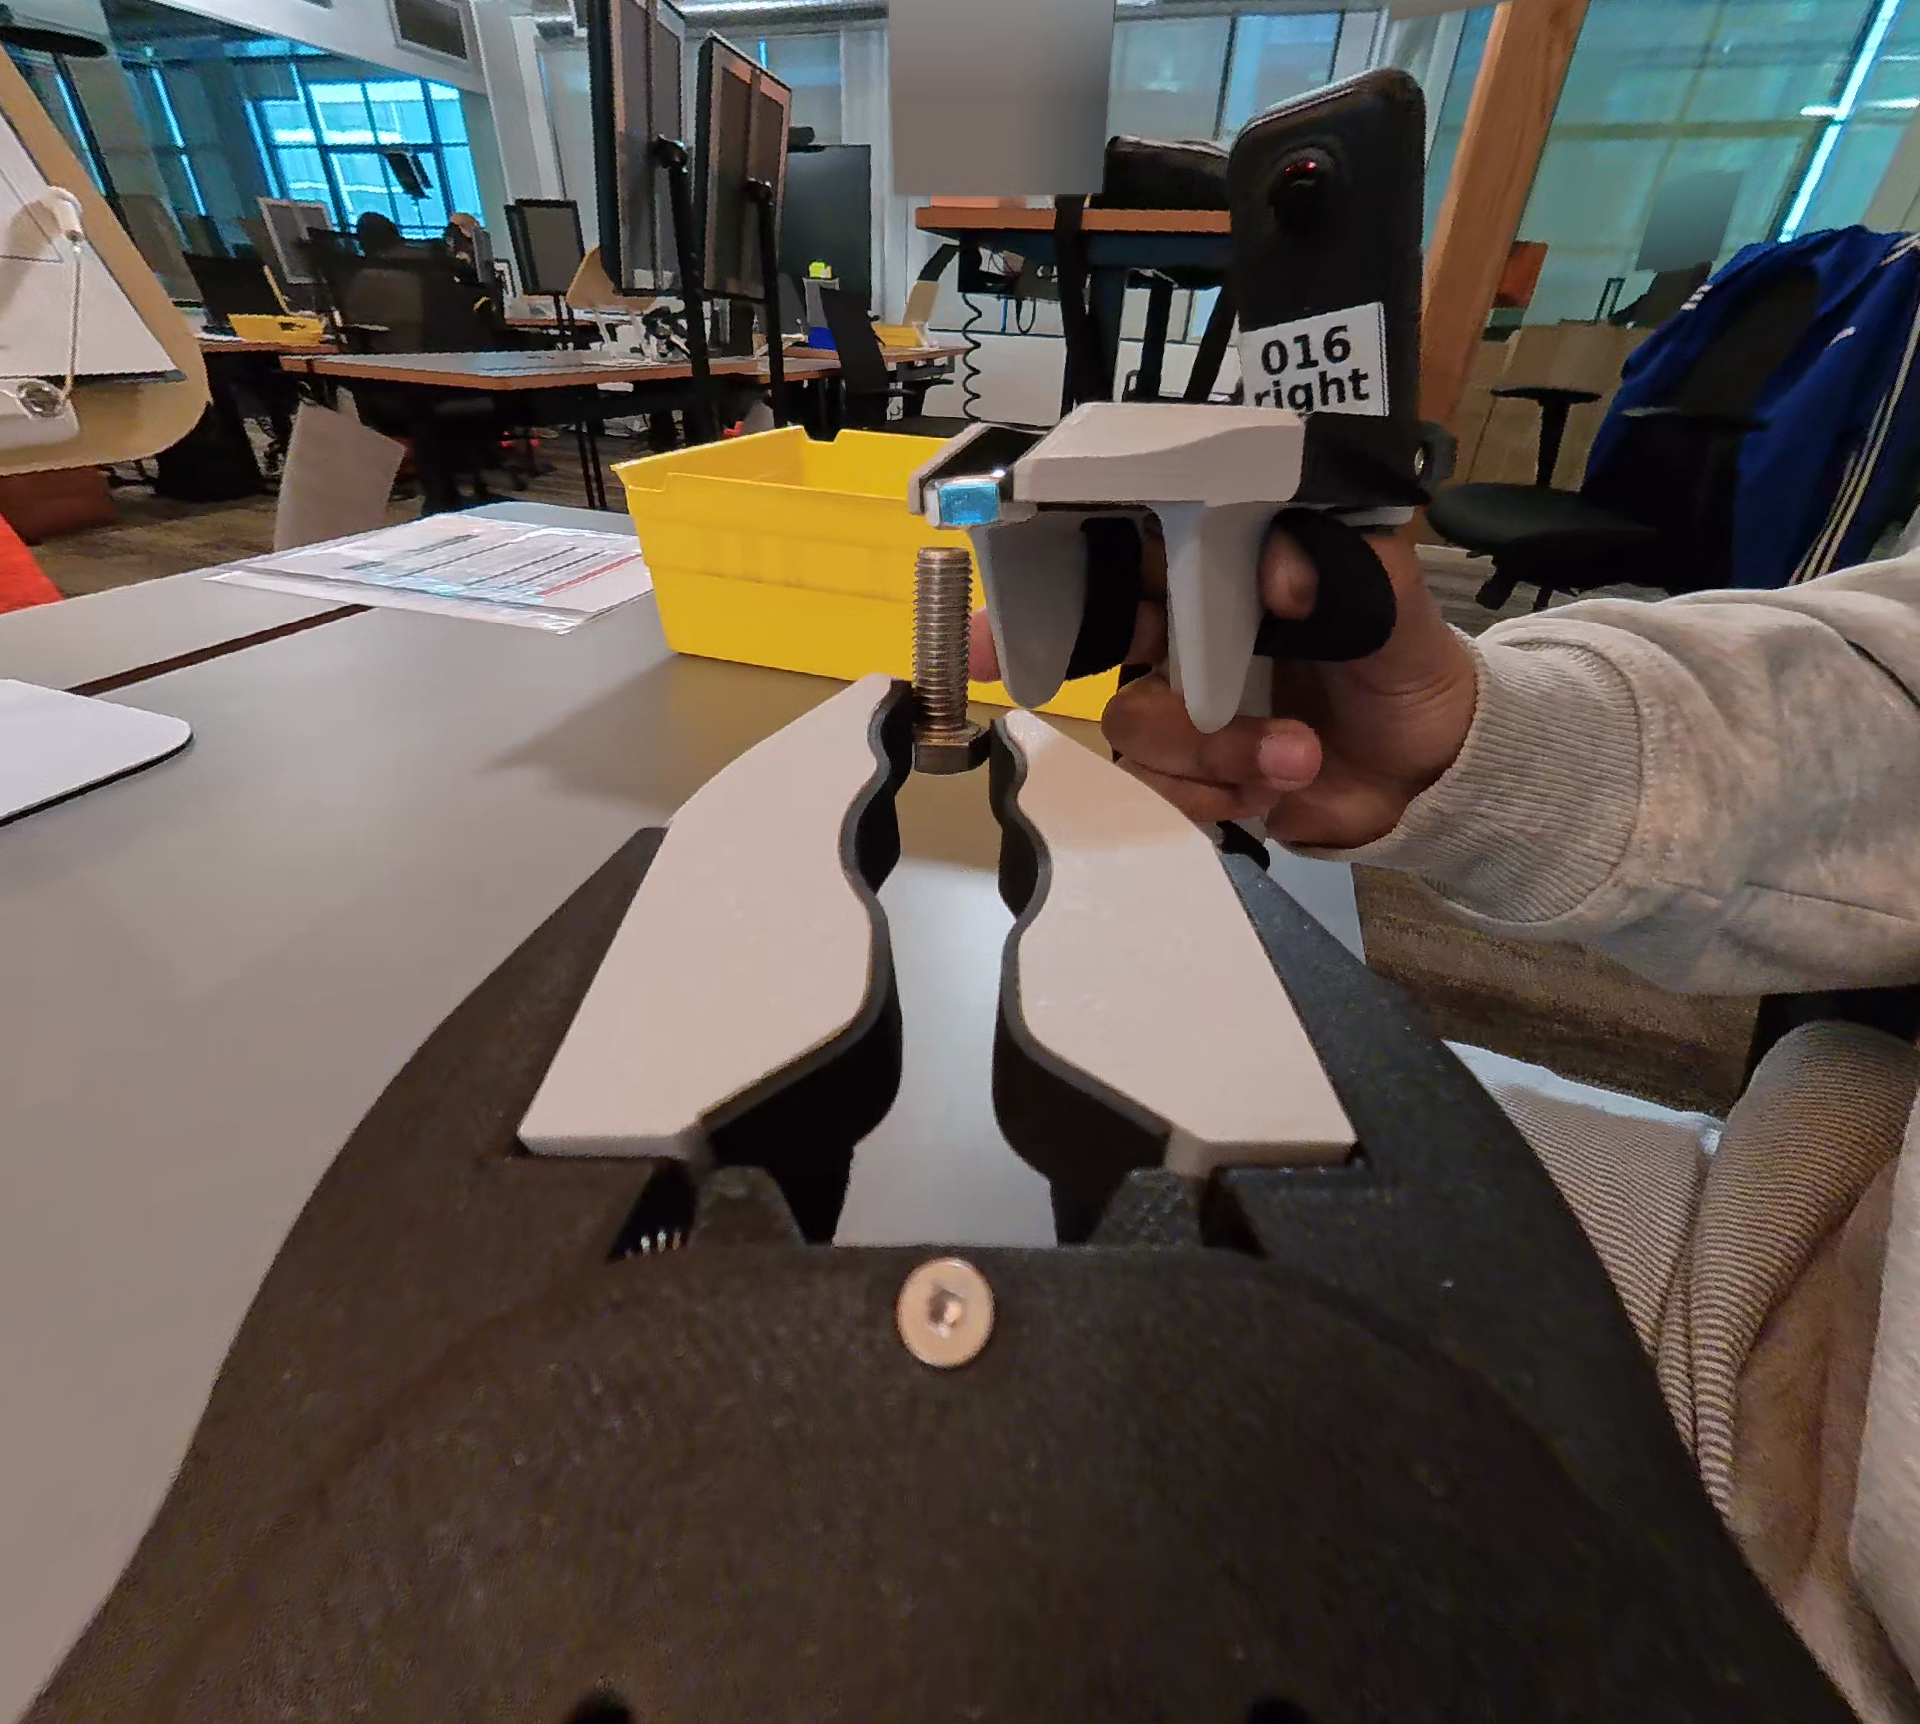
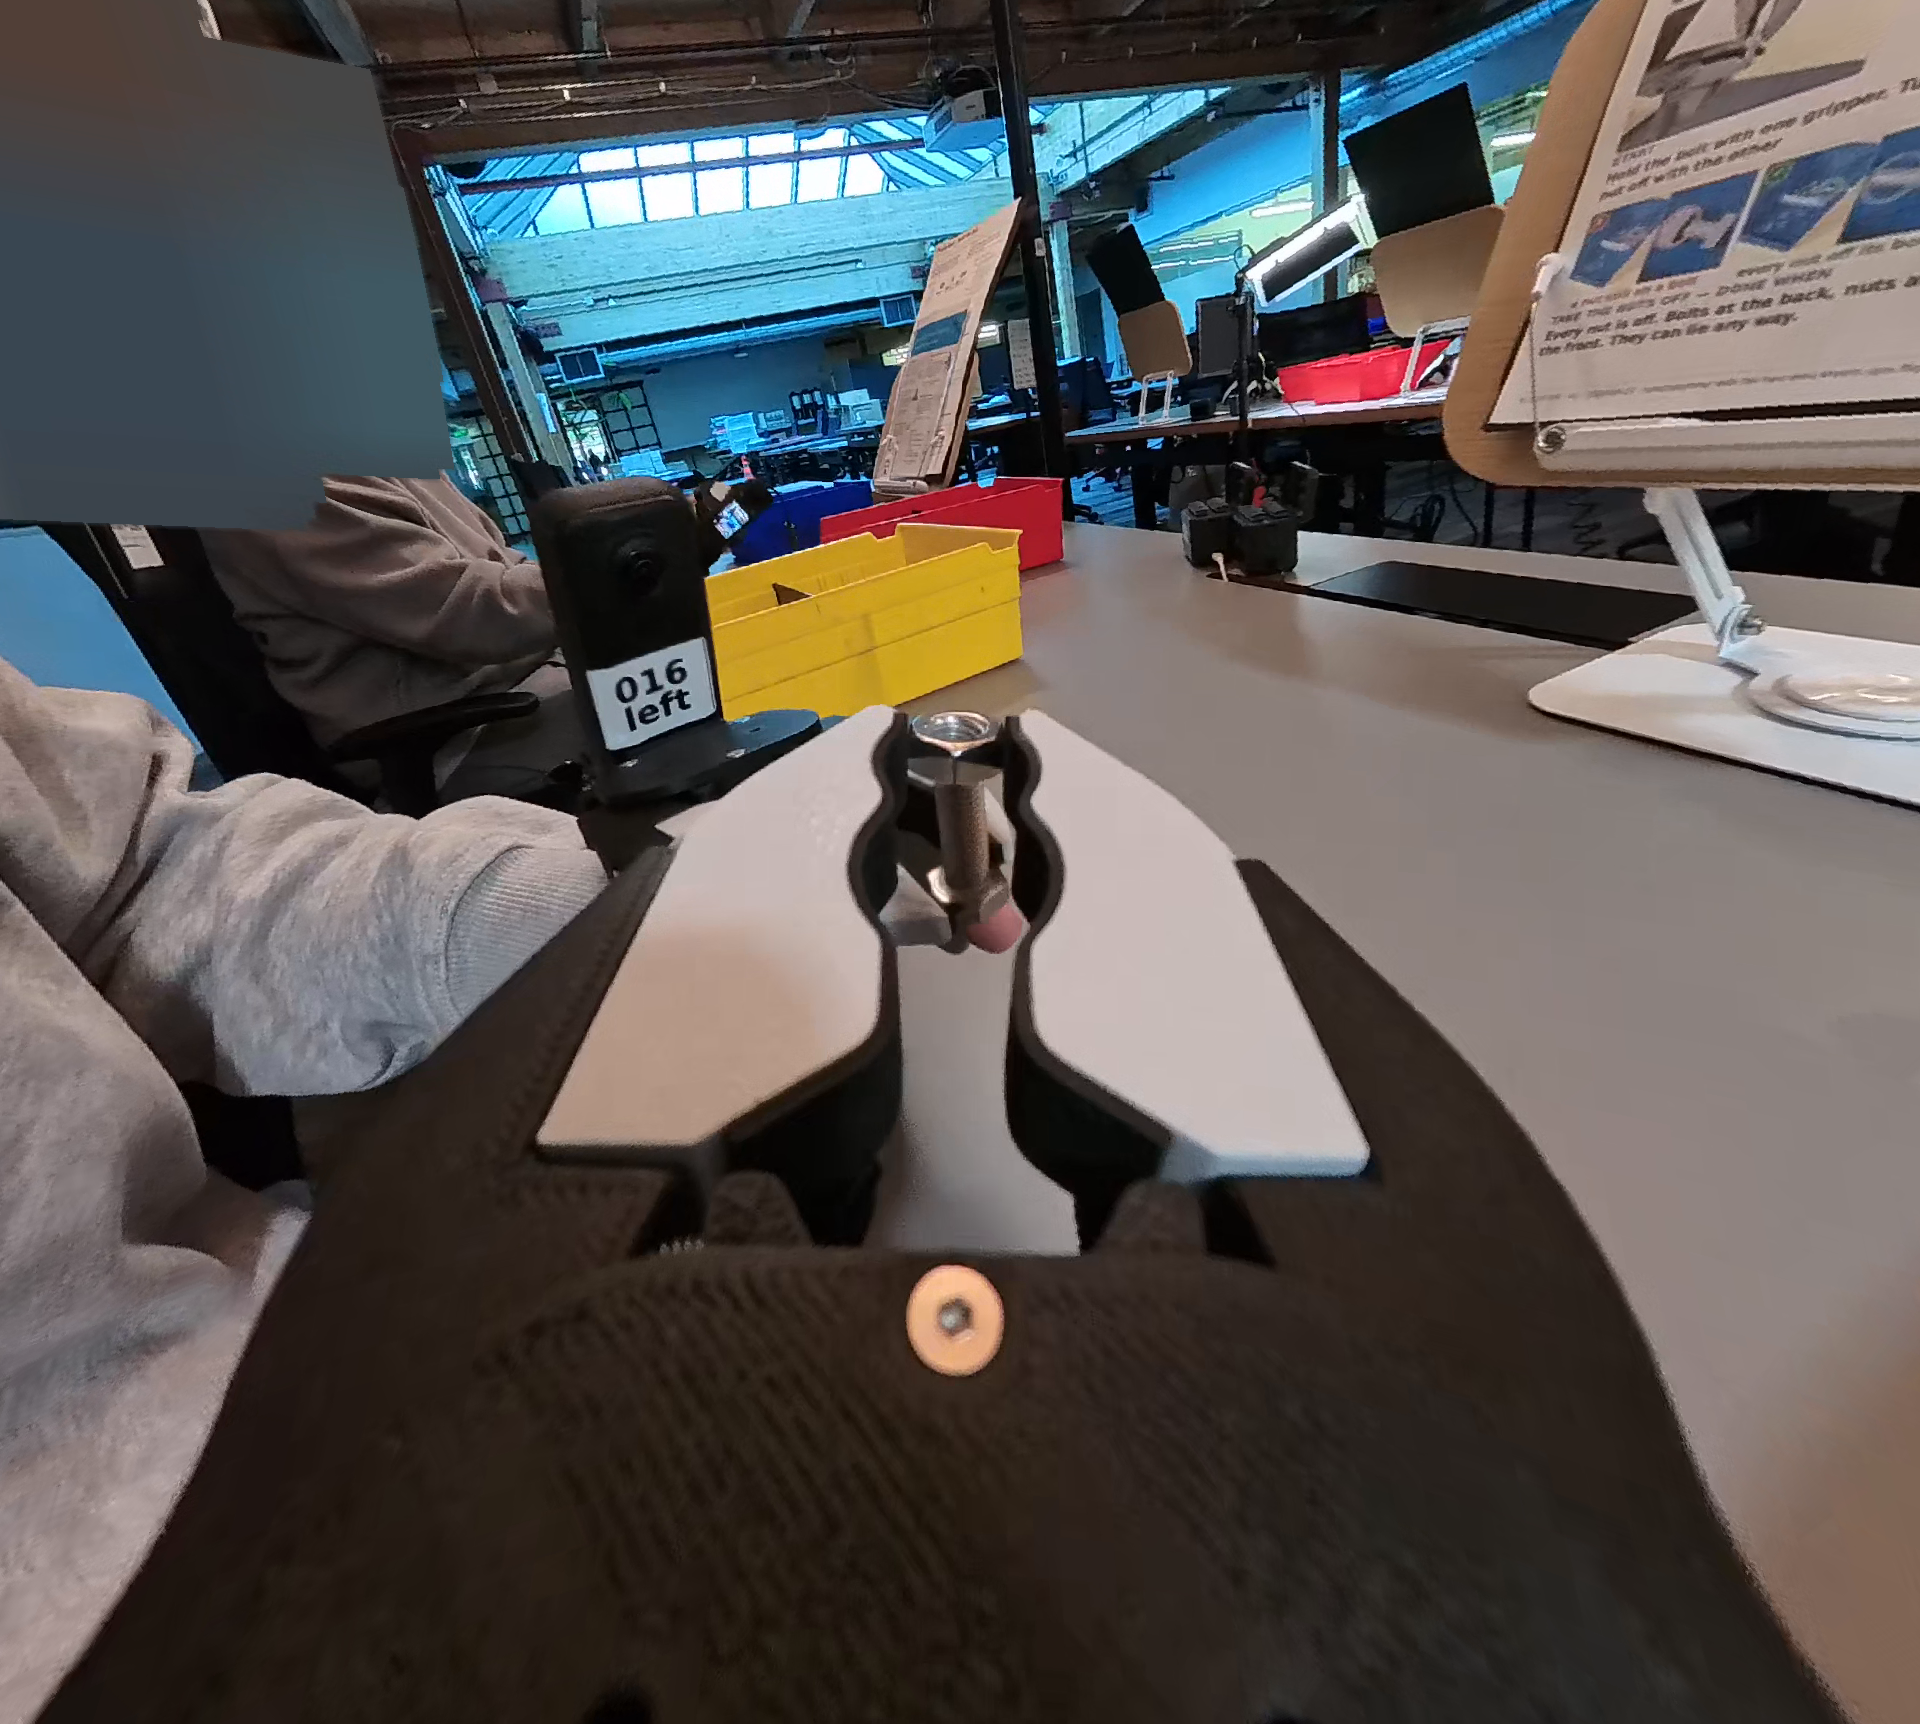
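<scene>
My left gripper point(image 1: 940, 744) is shut on the hex head of a steel bolt point(image 1: 941, 625) and holds it upright, threads up, above the grey table point(image 1: 312, 895). My right gripper point(image 2: 951, 744) is shut on a steel nut point(image 2: 951, 732). In the left wrist view the nut point(image 1: 961, 502) sits just over the bolt's top end, with a thin gap showing. In the right wrist view the bolt point(image 2: 954, 827) shows below the nut, between my fingers. A hand point(image 1: 1299, 718) in a grey sleeve holds the right gripper.
A yellow bin point(image 1: 769, 521) stands on the table behind the bolt; it also shows in the right wrist view point(image 2: 862, 614). A red bin point(image 2: 966, 511) is behind it. A document stand with a white base point(image 2: 1662, 708) is at the right. A laminated sheet point(image 1: 447, 562) lies at the far left.
</scene>
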{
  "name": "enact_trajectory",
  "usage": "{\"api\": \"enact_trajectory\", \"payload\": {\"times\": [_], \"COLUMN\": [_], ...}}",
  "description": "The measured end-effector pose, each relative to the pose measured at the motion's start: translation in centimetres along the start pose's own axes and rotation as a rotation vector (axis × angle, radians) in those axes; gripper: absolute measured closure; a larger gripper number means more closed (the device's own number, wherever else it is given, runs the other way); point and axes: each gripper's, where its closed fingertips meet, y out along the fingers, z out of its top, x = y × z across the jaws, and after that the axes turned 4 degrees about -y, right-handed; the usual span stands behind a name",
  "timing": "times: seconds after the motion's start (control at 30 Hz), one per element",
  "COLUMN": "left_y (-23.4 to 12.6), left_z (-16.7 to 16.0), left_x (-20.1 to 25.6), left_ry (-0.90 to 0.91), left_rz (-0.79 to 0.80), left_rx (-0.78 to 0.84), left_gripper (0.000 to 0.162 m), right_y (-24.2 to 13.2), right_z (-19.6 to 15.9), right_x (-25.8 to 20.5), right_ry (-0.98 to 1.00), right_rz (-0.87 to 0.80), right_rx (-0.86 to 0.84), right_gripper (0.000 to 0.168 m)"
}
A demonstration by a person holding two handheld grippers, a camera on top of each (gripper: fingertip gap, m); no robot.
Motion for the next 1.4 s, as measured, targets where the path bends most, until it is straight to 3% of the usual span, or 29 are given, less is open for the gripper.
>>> {"api": "enact_trajectory", "payload": {"times": [0.33, 1.1, 1.2, 1.4], "left_y": [-0.2, -1.1, -1.1, -1.2], "left_z": [0.0, 0.7, 0.6, 0.7], "left_x": [0.4, 0.4, 0.3, 0.1], "left_ry": [0.012, -0.074, -0.071, -0.067], "left_rz": [0.005, 0.022, 0.027, 0.036], "left_rx": [-0.004, 0.066, 0.062, 0.064], "left_gripper": [0.147, 0.147, 0.146, 0.147], "right_y": [0.9, 1.9, 2.1, 2.2], "right_z": [-0.7, -0.4, -0.5, -0.6], "right_x": [-0.7, -1.3, -1.4, -1.5], "right_ry": [-0.112, -0.145, -0.152, -0.160], "right_rz": [-0.012, -0.011, -0.010, -0.011], "right_rx": [-0.055, -0.014, -0.018, -0.023], "right_gripper": [0.151, 0.151, 0.141, 0.139]}}
